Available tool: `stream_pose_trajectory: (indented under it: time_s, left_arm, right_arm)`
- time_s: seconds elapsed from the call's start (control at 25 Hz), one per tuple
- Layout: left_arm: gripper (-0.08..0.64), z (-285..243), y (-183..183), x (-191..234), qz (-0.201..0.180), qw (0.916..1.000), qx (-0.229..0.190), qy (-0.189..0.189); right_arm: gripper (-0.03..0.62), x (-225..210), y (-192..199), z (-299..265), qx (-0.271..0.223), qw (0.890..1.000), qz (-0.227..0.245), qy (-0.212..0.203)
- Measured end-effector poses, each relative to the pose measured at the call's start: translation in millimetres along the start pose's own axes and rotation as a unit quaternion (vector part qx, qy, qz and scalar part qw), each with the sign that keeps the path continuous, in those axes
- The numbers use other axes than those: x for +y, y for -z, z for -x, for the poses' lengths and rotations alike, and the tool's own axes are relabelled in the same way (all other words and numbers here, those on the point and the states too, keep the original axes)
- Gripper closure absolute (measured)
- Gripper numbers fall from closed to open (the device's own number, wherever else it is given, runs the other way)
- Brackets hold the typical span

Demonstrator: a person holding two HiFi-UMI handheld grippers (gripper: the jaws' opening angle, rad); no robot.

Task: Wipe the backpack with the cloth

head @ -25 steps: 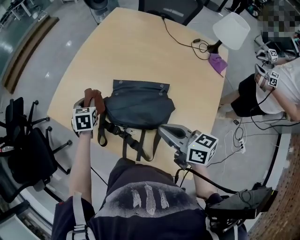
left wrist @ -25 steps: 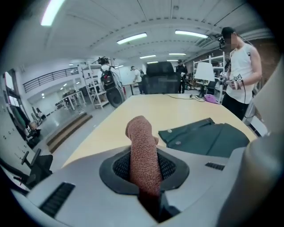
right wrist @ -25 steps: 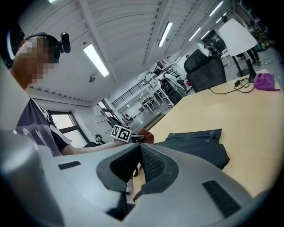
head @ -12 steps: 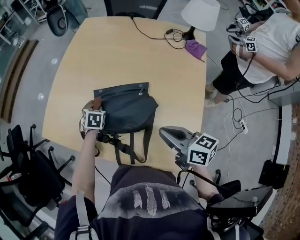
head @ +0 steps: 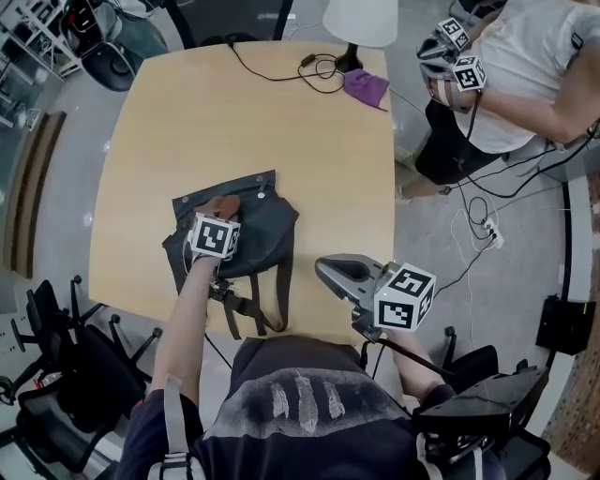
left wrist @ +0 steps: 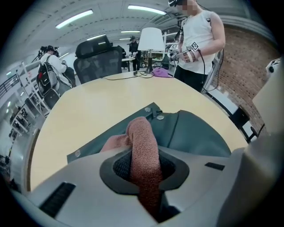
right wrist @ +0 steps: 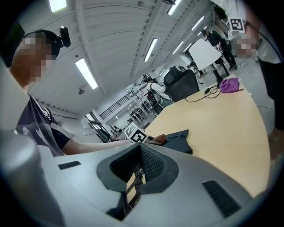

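Head view, table (head: 281,141): pale wood top with rounded corners.
Head view, backpack (head: 267,234): dark grey, lying flat close to the table's near edge. Its straps (head: 255,305) trail over that edge.
Head view, left gripper (head: 221,211): over the upper left part of the backpack, marker cube towards the person.
Head view, cloth (head: 225,202): reddish-brown, at the left gripper's tip, resting on the backpack.
Head view, right gripper (head: 325,267): off the table's near edge, to the right of the straps and apart from the backpack.
Head view, far end of table: white lamp (head: 361,19), black cable (head: 281,64), purple item (head: 364,86).
Head view, second person (head: 525,84): beside the table's far right corner, with marker cubes at the hands.
Left gripper view, jaws: clamped on the cloth (left wrist: 143,146). A thick fold of it rises between them and bends forward onto the backpack.
Left gripper view, backpack (left wrist: 195,133): directly under and ahead of the jaws, with the snap studs (left wrist: 153,113) on its flap showing.
Left gripper view, background: lamp, black chair (left wrist: 100,60) and second person beyond the table's far end.
Right gripper view, jaws: drawn together with nothing between them. Only the straps show through the slit, well beyond.
Right gripper view, backpack (right wrist: 177,139): ahead and left on the table, with the left gripper's marker cube over it.
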State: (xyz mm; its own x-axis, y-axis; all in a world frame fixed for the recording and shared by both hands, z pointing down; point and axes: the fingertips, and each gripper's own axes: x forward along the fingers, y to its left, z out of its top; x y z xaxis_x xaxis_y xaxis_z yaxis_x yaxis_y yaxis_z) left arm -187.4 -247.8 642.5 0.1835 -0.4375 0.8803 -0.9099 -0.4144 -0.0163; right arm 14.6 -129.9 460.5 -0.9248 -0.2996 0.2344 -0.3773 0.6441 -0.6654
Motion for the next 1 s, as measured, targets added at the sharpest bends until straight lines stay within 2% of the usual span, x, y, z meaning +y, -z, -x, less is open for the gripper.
stream_pose_trajectory:
  time_s: [0.08, 0.2, 0.28, 0.4, 0.48, 0.56, 0.6, 0.64, 0.72, 0.76, 0.8, 0.88, 1.0]
  left_arm:
    - [0.494, -6.7, -11.4, -10.6, -0.005, 1.0, 0.001, 0.007]
    - [0.492, -12.3, -27.8, -26.0, 0.019, 0.9989, -0.013, 0.042]
    - [0.494, -16.8, -39.6, -40.3, 0.009, 0.998, -0.018, 0.061]
    - [0.494, -25.3, -60.7, -69.9, -0.026, 0.995, -0.021, 0.094]
    - [0.492, -32.5, -74.9, -92.8, -0.067, 0.991, -0.02, 0.114]
    - [0.492, -37.9, -87.5, -114.9, -0.118, 0.9835, -0.025, 0.135]
    - [0.492, -36.0, -93.3, -126.5, -0.128, 0.9784, -0.03, 0.159]
    - [0.492, -29.0, -100.4, -138.4, -0.116, 0.973, -0.04, 0.195]
    - [0.492, -6.7, -123.5, -155.0, -0.04, 0.9568, -0.079, 0.277]
    - [0.492, 3.3, -136.8, -155.2, 0.004, 0.9474, -0.104, 0.303]
    - [0.492, 9.5, -147.6, -149.1, 0.04, 0.941, -0.126, 0.312]
    - [0.492, 8.4, -155.3, -120.7, 0.095, 0.9395, -0.153, 0.292]
    - [0.492, -16.4, -134.1, -64.1, 0.176, 0.9457, -0.14, 0.235]
  right_arm:
    - [0.588, -1.7, 1.2, 6.7, -0.006, 1.0, -0.005, 0.002]
    - [0.588, -1.2, 1.0, 15.1, -0.022, 0.999, -0.025, -0.007]
    - [0.588, -3.0, 0.3, 19.3, -0.031, 0.999, -0.035, -0.007]
    - [0.588, -6.6, -0.6, 24.1, -0.033, 0.999, -0.036, 0.001]
    - [0.588, -8.3, -1.2, 26.1, -0.032, 0.999, -0.034, 0.004]
    - [0.588, -8.8, -1.1, 26.2, -0.031, 0.999, -0.031, 0.008]
    - [0.588, -7.8, -0.6, 25.5, -0.031, 0.999, -0.03, 0.01]
    - [0.588, -6.4, -0.2, 24.4, -0.032, 0.999, -0.03, 0.012]
    - [0.588, -4.1, -1.0, 22.0, -0.033, 0.999, -0.029, 0.017]
    - [0.588, -3.7, -2.1, 20.7, -0.032, 0.999, -0.028, 0.018]
    - [0.588, -3.7, -3.1, 19.4, -0.03, 0.999, -0.027, 0.019]
    - [0.588, -3.7, -3.9, 15.9, -0.024, 0.999, -0.024, 0.023]
    - [0.588, -3.3, -2.6, 10.9, -0.012, 0.999, -0.021, 0.035]
